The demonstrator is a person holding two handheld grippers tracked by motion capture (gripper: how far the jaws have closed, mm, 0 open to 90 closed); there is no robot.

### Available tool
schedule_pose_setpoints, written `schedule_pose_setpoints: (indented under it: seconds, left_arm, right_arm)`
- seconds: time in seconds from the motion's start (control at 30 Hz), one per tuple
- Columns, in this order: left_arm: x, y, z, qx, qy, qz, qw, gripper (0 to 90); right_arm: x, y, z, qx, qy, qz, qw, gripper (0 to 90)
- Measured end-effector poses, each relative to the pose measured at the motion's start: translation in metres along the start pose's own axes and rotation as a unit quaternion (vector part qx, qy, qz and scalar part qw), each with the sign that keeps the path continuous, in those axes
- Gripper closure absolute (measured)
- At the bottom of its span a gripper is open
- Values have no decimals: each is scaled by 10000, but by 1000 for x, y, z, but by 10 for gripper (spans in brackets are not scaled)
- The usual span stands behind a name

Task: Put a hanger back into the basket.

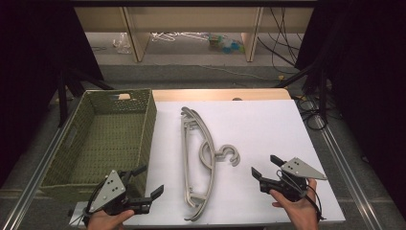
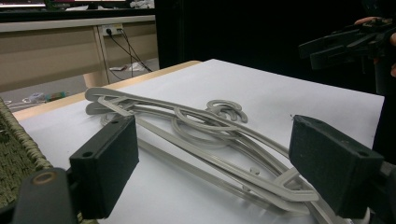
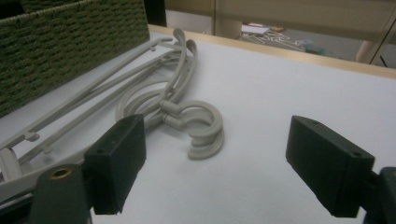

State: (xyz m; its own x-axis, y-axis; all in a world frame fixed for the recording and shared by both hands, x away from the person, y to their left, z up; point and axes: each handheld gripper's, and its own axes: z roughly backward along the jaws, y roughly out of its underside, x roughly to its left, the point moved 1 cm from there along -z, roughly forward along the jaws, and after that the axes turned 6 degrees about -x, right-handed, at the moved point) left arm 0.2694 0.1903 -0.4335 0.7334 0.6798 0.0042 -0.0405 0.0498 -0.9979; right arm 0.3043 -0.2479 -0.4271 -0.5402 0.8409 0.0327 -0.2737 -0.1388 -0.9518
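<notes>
1. Nearest the person, the left gripper (image 1: 146,183) hovers low over the near left corner of the white sheet (image 1: 268,124), its jaws spread wide with nothing between them. It stands just in front of the basket's near right corner.
2. On the other side, the right gripper (image 1: 264,166) is held in a hand (image 1: 299,208) above the near right part of the sheet, jaws likewise released and empty, pointing toward the middle.
3. Between the two lie the hangers (image 1: 196,160), grey plastic, stacked flat on the sheet, apparently two or three; the exact count is hard to tell. Their long bars run near to far, and their hooks (image 1: 229,155) curl out to the right, toward the right gripper. In the right gripper view the hooks (image 3: 201,130) lie straight ahead between the jaws, but apart from them.
4. To the left, the woven green basket (image 1: 148,117) sits empty, its right wall near the hangers.
5. Beyond the table are a floor with cables and light wooden furniture.
6. Judgement: this looks like the approach step, before any grasp; nothing has gone into the basket. The next move likely calls for one gripper to drop to a hook or bar end and close on one hanger alone, since the stack is nested and could lift together or tangle.
</notes>
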Motion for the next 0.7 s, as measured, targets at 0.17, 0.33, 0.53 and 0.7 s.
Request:
schedule_pose_setpoints:
  seconds: [0.17,0.33,0.53,0.7]
  left_arm:
    - [-1,0,0,23,-13,-19,10000,158]
    - [-2,1,-1,24,-16,15,10000,158]
    - [-1,0,-1,31,-37,-53,10000,159]
    - [-3,1,-2,66,-29,-155,9999,158]
  right_arm:
    - [2,4,-7,276,-82,5,9996,186]
    - [5,7,-16,653,-198,-104,9976,186]
    - [22,2,-27,1078,-342,-99,9935,228]
    - [30,-2,-38,1176,-489,-36,9918,272]
